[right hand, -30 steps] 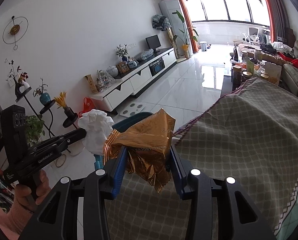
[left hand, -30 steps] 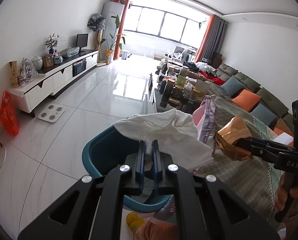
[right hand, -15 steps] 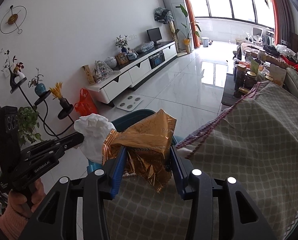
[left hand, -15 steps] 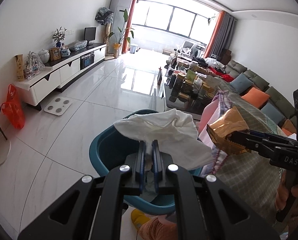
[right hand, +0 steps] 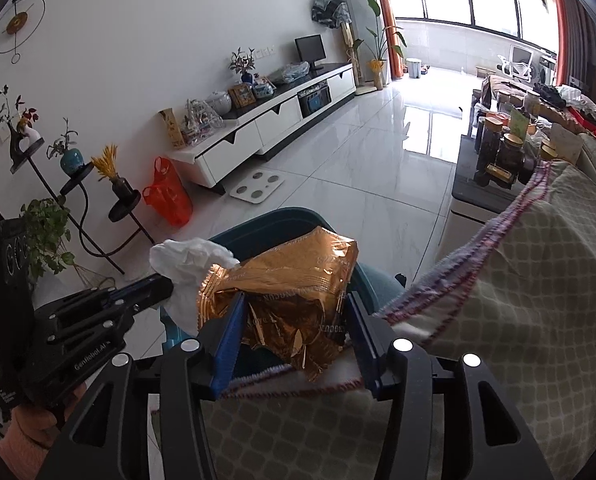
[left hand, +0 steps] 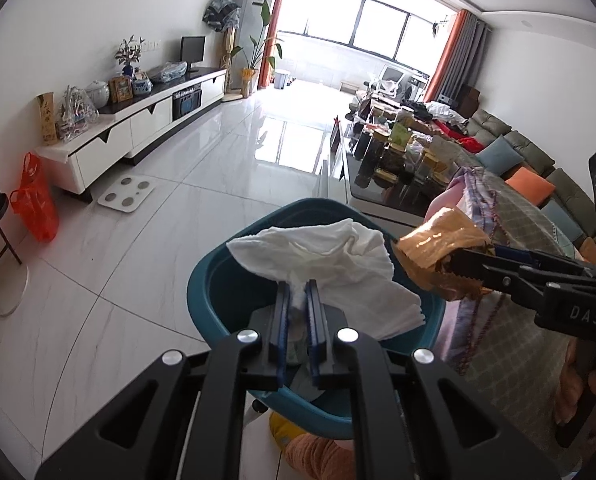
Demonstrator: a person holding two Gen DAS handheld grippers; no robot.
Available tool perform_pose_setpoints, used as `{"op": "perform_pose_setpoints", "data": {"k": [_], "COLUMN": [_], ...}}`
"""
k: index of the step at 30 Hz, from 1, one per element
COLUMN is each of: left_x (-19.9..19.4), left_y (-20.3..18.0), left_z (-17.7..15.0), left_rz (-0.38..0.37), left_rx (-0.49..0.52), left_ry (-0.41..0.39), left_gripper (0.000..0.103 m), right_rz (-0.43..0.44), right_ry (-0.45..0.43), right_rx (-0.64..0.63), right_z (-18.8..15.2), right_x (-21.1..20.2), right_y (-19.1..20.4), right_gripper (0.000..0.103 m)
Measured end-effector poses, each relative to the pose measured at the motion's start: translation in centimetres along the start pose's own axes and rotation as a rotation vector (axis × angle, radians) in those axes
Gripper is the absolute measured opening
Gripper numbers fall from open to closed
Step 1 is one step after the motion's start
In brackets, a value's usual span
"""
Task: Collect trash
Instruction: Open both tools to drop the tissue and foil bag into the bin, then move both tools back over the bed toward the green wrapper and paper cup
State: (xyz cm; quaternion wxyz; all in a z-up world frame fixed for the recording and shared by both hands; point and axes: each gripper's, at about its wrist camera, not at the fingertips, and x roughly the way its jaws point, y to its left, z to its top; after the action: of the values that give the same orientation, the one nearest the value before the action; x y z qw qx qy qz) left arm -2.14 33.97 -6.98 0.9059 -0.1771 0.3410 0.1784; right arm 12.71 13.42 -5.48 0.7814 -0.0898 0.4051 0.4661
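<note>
Two hand-held grippers angled downward, side by side.
The left gripper [left hand: 297,294] is clamped nearly closed on a tissue [left hand: 330,256]; the right gripper [right hand: 294,308] has just been opening, a gold wrapper [right hand: 290,292] being kept between its jaws.

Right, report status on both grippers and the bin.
Left gripper shut on white tissue. Right gripper jaws opening, gold foil wrapper between them. Teal plastic bin below, unobstructed.
</note>
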Motion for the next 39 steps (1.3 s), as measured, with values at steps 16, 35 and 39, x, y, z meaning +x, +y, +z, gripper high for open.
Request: {"op": "perform_pose_setpoints", "data": {"k": [16, 35, 39], "left_x": [2.3, -4.9, -5.5], "left_y": [0.3, -9.3, -14.2], "left_z": [-0.6, -1.4, -2.7], "left_rz": [-0.045, -0.306, -0.416], "left_rx": [-0.049, 0.166, 0.271], "left_ry": [0.057, -0.115, -0.109], "left_gripper": [0.028, 0.053, 0.054], "right_rz": [0.034, 0.019, -0.038], "right_ry": [0.009, -0.193, -0.251], "right_rx": [0.085, 0.118, 0.137], "right_z": [0.2, -4.0, -6.2], "right_x": [0.4, -10.9, -14.8], "right_y": [-1.0, -3.4, -4.6], "right_gripper": [0.074, 0.074, 0.074]}}
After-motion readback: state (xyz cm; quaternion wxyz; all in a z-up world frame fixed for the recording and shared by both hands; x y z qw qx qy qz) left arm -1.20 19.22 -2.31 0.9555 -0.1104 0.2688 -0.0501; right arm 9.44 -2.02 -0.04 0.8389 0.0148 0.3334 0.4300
